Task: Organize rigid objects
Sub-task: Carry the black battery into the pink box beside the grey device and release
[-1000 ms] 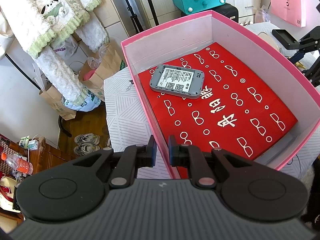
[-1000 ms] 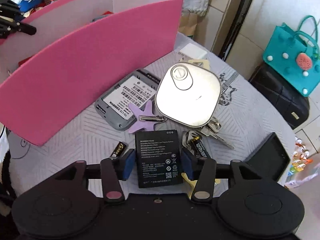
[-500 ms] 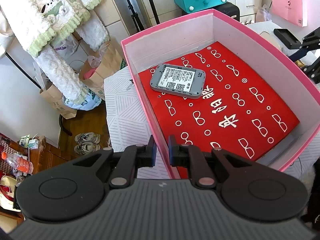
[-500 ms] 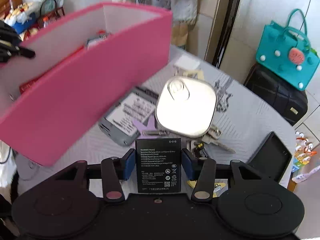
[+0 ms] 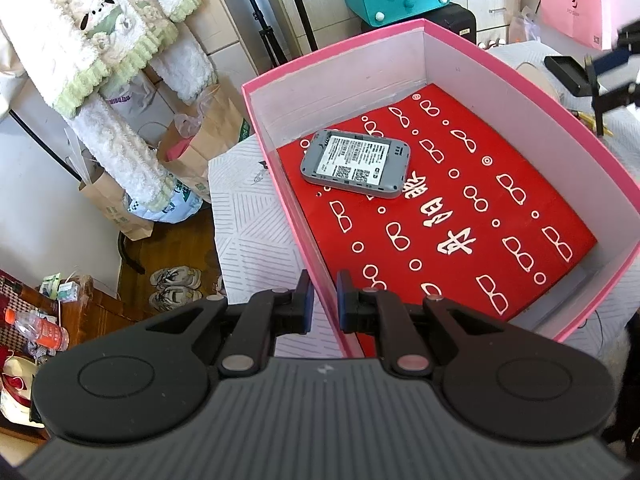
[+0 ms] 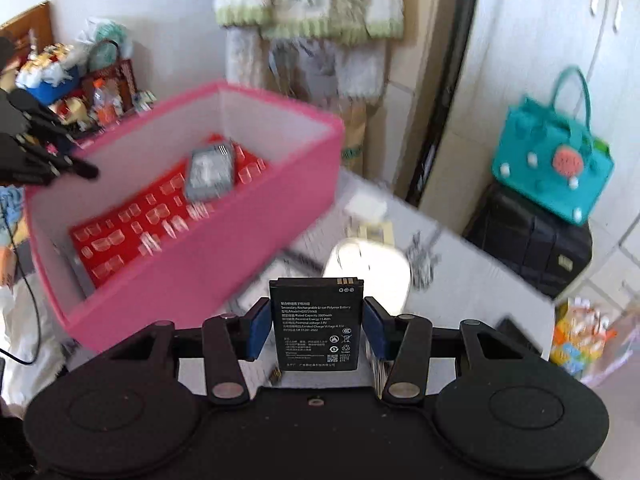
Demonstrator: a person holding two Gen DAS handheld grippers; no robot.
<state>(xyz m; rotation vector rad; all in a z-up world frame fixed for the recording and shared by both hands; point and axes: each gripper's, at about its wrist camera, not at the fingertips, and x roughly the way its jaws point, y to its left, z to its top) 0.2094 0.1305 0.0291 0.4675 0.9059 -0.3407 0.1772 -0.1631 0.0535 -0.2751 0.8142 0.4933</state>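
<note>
My right jaws (image 6: 316, 326) clamp the battery (image 6: 316, 322) by its sides, held clear above the tabletop (image 6: 472, 276) beside the box (image 6: 224, 248). My left jaws (image 5: 322, 300) pinch the box wall, steadying it. Next: carry the battery over the rim and release it near the router (image 5: 355, 163).

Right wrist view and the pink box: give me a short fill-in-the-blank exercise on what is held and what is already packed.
1. The right gripper holds a black ____ between its jaws.
2. The left gripper has its jaws clamped on the wall of the ____ box.
3. The grey device inside the box lies on a ____ sheet with white print.

Missing words: battery; pink; red
</note>
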